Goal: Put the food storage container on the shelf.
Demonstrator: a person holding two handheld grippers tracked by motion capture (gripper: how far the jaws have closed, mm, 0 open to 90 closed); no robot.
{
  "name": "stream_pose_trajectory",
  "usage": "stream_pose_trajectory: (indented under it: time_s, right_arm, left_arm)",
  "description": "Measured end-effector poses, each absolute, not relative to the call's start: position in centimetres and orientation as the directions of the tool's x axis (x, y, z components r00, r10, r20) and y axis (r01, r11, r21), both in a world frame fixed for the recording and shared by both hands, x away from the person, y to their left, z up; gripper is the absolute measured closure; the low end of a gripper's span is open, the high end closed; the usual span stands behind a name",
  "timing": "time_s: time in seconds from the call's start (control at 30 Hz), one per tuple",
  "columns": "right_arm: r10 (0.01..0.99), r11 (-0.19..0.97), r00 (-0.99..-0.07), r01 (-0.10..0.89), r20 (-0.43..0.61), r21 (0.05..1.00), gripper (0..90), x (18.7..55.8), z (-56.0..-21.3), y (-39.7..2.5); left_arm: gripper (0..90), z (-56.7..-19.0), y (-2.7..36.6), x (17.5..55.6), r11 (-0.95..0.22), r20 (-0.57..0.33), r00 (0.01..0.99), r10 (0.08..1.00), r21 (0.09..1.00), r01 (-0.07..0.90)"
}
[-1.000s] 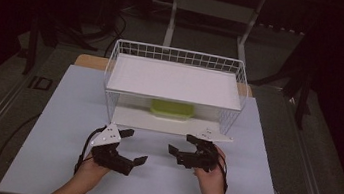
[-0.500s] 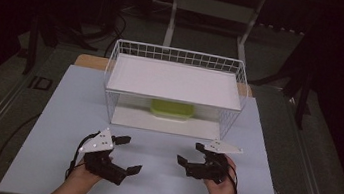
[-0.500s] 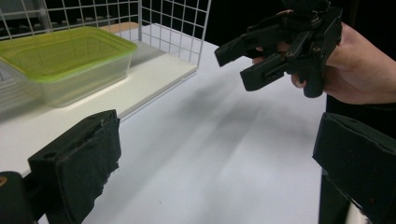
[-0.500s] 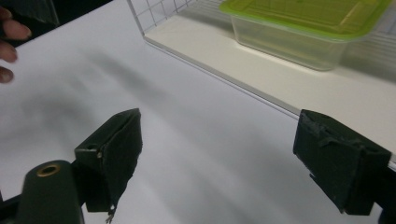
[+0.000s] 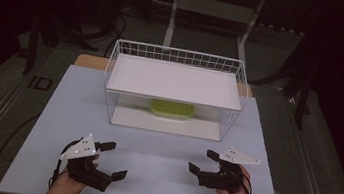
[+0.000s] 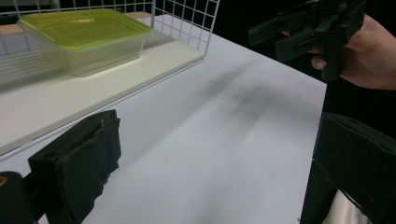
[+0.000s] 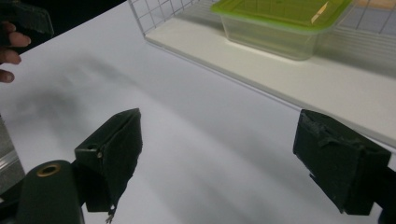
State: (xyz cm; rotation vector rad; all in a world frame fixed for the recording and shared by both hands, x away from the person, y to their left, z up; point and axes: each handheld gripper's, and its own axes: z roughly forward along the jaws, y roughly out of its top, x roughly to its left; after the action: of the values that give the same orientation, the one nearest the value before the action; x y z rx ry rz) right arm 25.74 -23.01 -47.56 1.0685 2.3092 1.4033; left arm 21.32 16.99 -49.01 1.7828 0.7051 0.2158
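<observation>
at the near table edge, the left gripper (image 5: pixel 110 159) and right gripper (image 5: pixel 201 162) rest low with jaws wide open and empty, likely a ready stance. beyond, the lidded box (image 5: pixel 172 109) sits on the rack's (image 5: pixel 178 56) lower shelf, untouched.

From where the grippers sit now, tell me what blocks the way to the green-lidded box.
Nothing visible does. The box sits on the rack's lower shelf, whose front toward the grippers is open. Bare table lies between it and the left gripper and right gripper. The upper shelf covers it from above.
</observation>
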Motion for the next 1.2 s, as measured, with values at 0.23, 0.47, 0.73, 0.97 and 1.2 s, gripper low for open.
stream_pose_trajectory:
  time_s: [0.23, 0.47, 0.73, 0.97, 1.2]
  right_arm:
    - [0.687, 0.270, -0.707, 0.463, 0.168, 0.845, 15.7, 25.0, -47.9, -23.8]
    - [0.677, 0.295, -0.725, 0.427, 0.129, 0.855, 16.1, 24.3, -48.4, -24.7]
    - [0.683, 0.303, -0.723, 0.412, 0.105, 0.859, 16.1, 24.3, -48.7, -26.0]
    - [0.673, 0.316, -0.733, 0.402, 0.096, 0.859, 17.7, 25.2, -49.4, -26.9]
    - [0.667, 0.334, -0.736, 0.429, 0.110, 0.839, 16.4, 25.9, -50.5, -26.9]
  left_arm:
    - [1.7, -49.2, 17.1, 20.8, -0.170, -0.214, 0.802, 0.557, 0.917, 0.362]
    - [1.7, -49.7, 17.1, 20.6, -0.176, -0.201, 0.807, 0.556, 0.920, 0.351]
    - [1.7, -50.2, 16.7, 20.6, -0.197, -0.191, 0.819, 0.541, 0.918, 0.344]
    - [1.7, -50.7, 17.0, 20.9, -0.213, -0.160, 0.809, 0.566, 0.920, 0.330]
    - [1.7, -51.5, 17.3, 21.2, -0.224, -0.162, 0.803, 0.573, 0.912, 0.344]
